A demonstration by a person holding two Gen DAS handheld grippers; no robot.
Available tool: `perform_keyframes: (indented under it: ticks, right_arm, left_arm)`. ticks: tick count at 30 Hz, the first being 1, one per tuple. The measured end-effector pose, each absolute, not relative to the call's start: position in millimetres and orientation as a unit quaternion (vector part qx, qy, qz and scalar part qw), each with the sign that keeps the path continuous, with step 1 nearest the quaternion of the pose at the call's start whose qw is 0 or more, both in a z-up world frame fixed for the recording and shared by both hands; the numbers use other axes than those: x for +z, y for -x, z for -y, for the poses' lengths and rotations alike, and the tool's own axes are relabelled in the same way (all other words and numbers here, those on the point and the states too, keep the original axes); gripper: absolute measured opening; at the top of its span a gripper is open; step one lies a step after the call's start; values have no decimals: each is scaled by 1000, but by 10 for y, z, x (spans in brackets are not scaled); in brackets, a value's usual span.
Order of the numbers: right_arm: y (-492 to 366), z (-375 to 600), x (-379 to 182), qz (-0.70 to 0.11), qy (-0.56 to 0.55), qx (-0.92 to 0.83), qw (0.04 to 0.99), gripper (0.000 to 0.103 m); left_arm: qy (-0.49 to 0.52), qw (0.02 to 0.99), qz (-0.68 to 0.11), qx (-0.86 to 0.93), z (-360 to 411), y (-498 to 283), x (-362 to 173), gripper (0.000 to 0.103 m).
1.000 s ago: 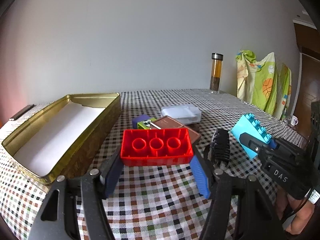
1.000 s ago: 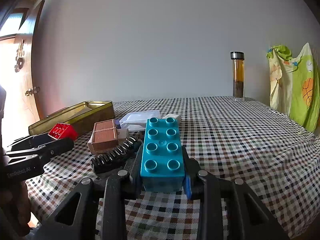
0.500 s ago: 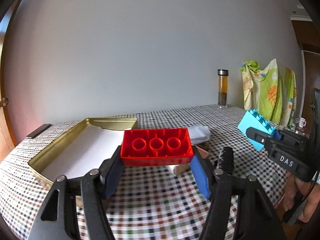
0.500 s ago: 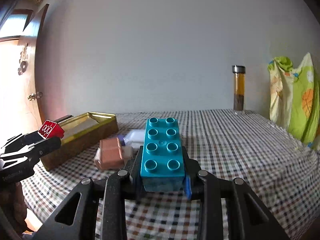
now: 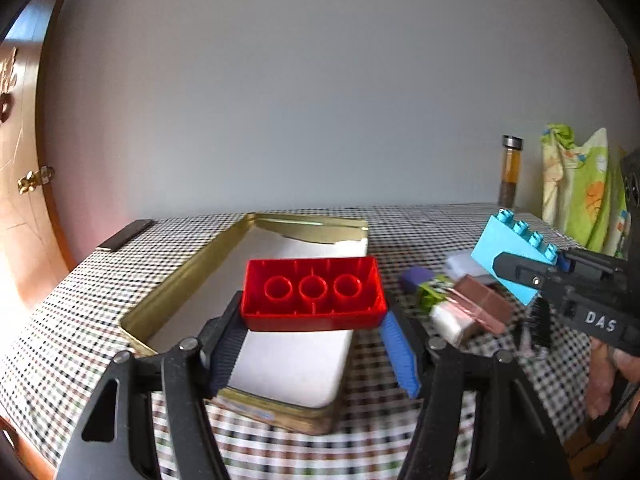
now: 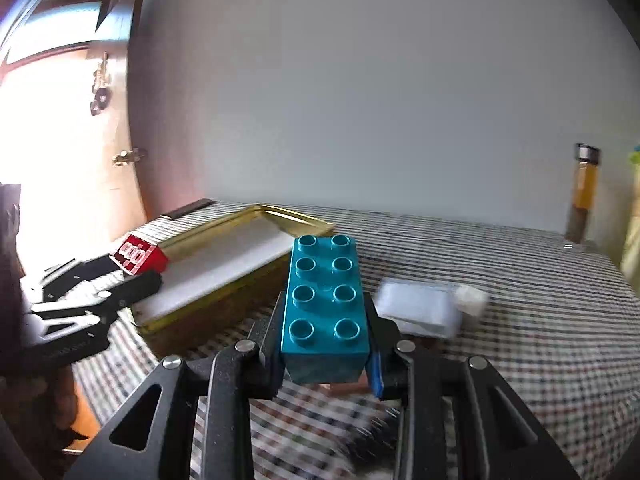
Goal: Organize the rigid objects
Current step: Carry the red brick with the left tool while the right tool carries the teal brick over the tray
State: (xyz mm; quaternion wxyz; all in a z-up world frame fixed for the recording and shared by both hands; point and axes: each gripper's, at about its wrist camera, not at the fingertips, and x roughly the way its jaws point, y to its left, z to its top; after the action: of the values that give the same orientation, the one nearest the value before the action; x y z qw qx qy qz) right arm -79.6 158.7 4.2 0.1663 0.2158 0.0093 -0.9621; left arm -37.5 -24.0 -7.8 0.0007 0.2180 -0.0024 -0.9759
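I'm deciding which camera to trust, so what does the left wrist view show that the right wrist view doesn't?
Only the left wrist view shows the small purple block, the green piece and the red plastic brick's hollow underside. Only the right wrist view shows the teal plastic brick's eight studs from above. Both show the gold metal tin and the glass bottle.
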Motion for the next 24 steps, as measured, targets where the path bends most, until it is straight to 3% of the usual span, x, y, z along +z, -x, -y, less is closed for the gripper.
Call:
perform_keyframes:
  ticks: [24]
  right_arm:
    - [1879,-544,184,-59,-294,-927,226,34]
  left_arm:
    - [-292,42,-18,-955,915,1054,-179,64]
